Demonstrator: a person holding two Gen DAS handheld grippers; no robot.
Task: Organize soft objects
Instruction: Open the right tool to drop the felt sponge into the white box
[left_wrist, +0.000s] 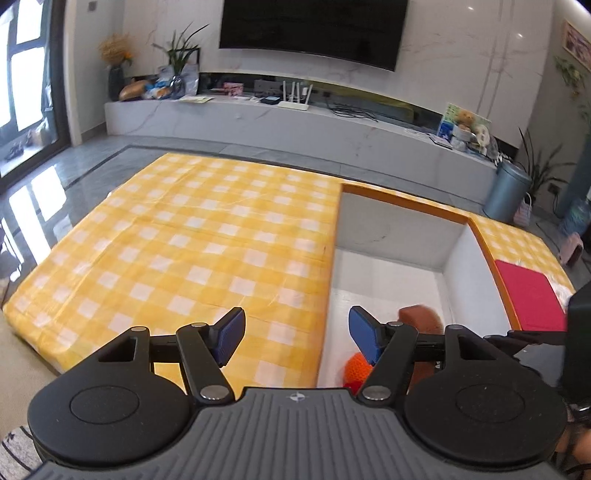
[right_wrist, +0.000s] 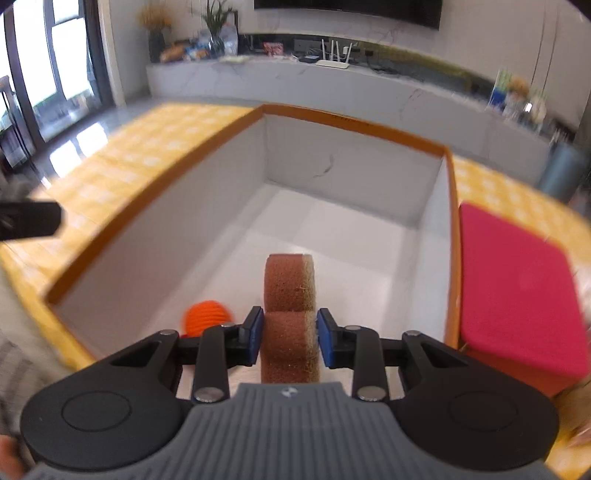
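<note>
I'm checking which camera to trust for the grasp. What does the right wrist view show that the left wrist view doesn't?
Only the right wrist view shows the right gripper shut on the brown sponge, its fingers pressing both sides, above the box floor.

Only the left wrist view shows the left gripper open and holding nothing, over the checked cloth at the box's left edge.

Both show the white box, the orange knitted ball inside it, the sponge and the red pad to its right.
</note>
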